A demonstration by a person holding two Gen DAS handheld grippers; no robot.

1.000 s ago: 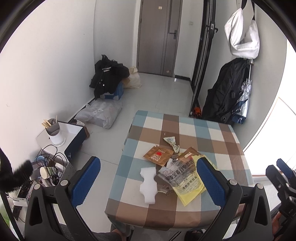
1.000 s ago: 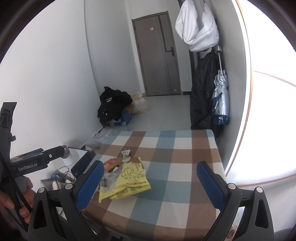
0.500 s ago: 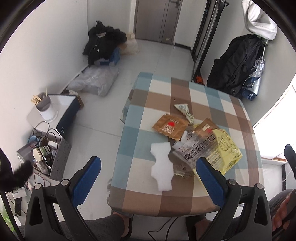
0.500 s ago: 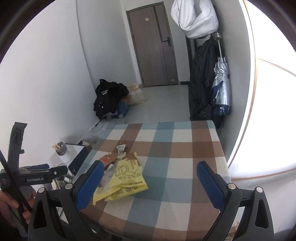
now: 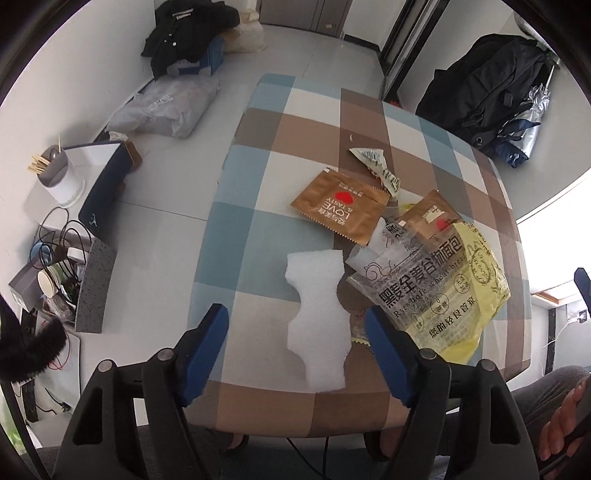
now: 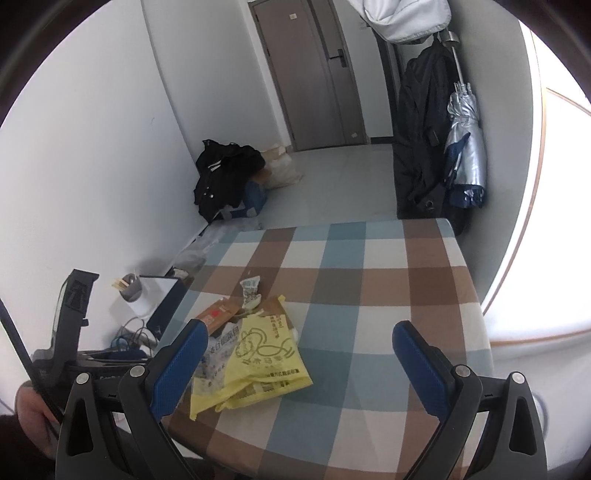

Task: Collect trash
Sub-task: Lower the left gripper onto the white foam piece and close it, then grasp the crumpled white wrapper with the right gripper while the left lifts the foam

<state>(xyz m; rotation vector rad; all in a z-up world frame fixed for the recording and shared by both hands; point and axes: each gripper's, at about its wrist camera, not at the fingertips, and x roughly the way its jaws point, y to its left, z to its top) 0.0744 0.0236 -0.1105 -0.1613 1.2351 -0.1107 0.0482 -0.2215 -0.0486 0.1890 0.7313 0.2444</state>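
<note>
Trash lies on a checkered table (image 5: 258, 229): a white foam piece (image 5: 317, 314), a brown "LOVE" packet (image 5: 341, 208), a clear bread wrapper (image 5: 417, 280) over a yellow bag (image 5: 476, 291), and a small torn packet (image 5: 376, 166). My left gripper (image 5: 295, 350) is open above the near table edge, its blue fingers either side of the foam piece. My right gripper (image 6: 295, 365) is open and empty over the table's near right part, with the yellow bag (image 6: 258, 362) by its left finger.
Left of the table stand a low side table with a cup of sticks (image 5: 61, 177), cables and paper cups (image 5: 51, 277). A black jacket pile (image 5: 188, 26) and plastic bag (image 5: 166, 107) lie on the floor. A coat and umbrella (image 6: 465, 140) hang on the right.
My left gripper has tilted down and moved closer to the table, so the foam piece now sits between its fingers. My right gripper has drifted slightly forward over the table.
</note>
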